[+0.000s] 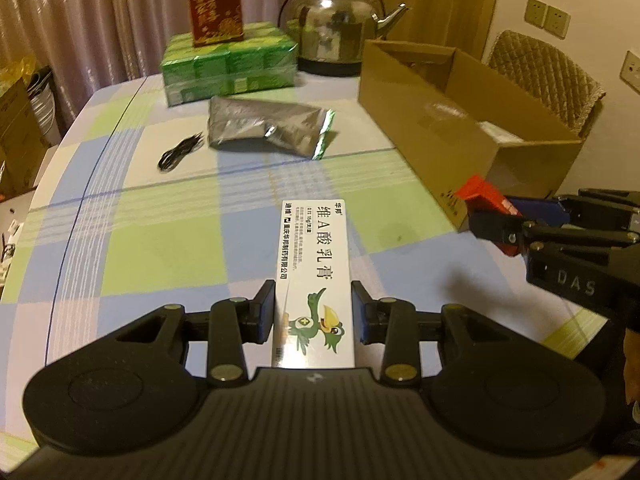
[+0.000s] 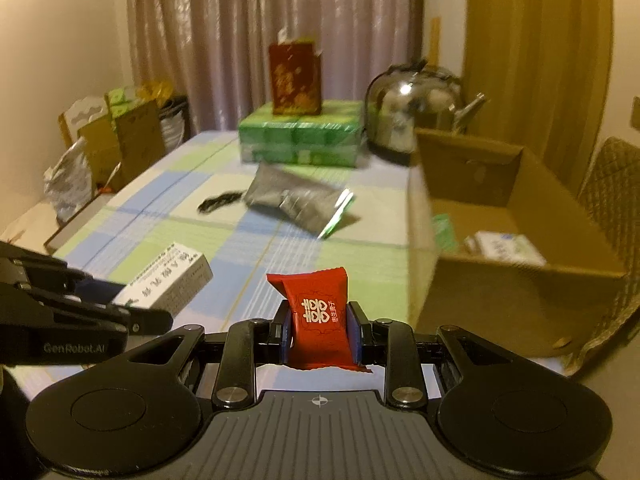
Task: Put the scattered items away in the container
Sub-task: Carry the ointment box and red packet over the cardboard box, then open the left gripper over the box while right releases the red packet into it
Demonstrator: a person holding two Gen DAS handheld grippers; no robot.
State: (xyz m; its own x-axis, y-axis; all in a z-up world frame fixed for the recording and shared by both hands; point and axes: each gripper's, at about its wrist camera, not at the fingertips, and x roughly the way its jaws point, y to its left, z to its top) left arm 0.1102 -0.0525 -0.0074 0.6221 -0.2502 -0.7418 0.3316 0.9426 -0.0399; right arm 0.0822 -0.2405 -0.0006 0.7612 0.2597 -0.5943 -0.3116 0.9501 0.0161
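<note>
My left gripper (image 1: 313,312) is shut on a long white ointment box (image 1: 314,264) with a green bird printed on it, held off the checked tablecloth. A red candy packet (image 2: 320,316) is clamped in my right gripper (image 2: 320,330), which is shut on it above the table. From the left wrist view the right gripper (image 1: 500,220) and its red packet (image 1: 482,194) hover by the near corner of the open cardboard box (image 1: 420,120). In the right wrist view the cardboard box (image 2: 500,292) stands to the right, with a white carton (image 2: 506,248) and a green item (image 2: 444,232) inside.
A silver foil pouch (image 1: 272,126) and a black cable (image 1: 180,151) lie mid-table. Behind them are a green wrapped pack (image 1: 228,64) with a red box (image 1: 214,4) on top, and a steel kettle (image 1: 336,24). A quilted chair (image 1: 548,76) stands behind the cardboard box.
</note>
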